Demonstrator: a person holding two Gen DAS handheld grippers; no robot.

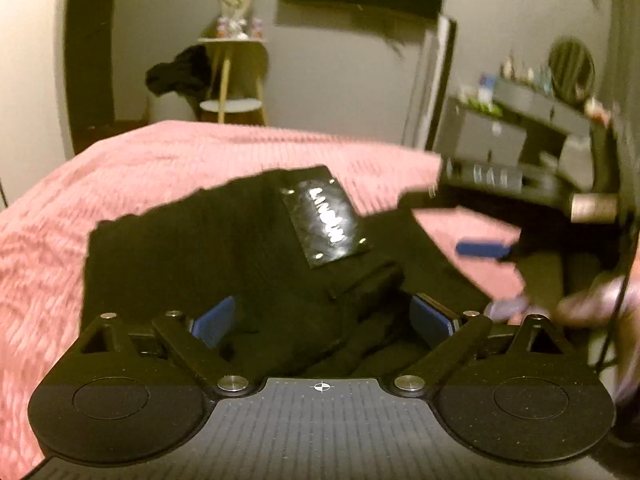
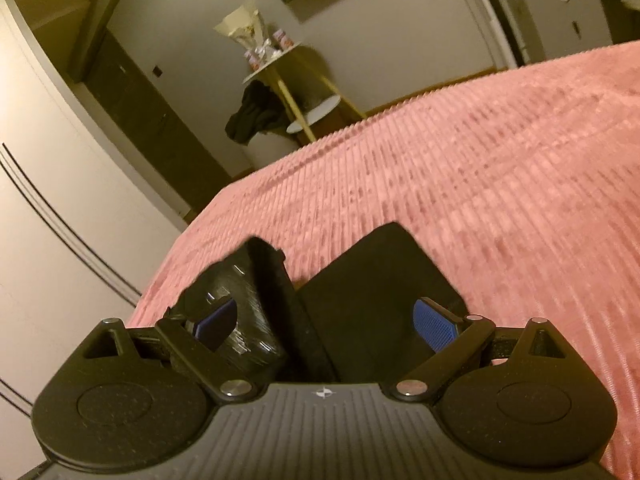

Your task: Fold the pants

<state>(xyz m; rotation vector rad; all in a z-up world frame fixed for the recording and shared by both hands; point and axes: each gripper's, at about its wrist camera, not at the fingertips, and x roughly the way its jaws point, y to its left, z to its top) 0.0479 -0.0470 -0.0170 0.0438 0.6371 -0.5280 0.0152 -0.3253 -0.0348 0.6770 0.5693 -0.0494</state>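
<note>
Left gripper open astride black pants bunched on pink bedspread | right gripper open near their edge | step: mid-fold | next: likely pinch fabric, smooth fold.

Bedspread beyond pants seemingly open.

— Where do your pants lie?
— On the bed, right before your left claw. Your right claw is to their right. Behind the bed stands a side table.
</note>
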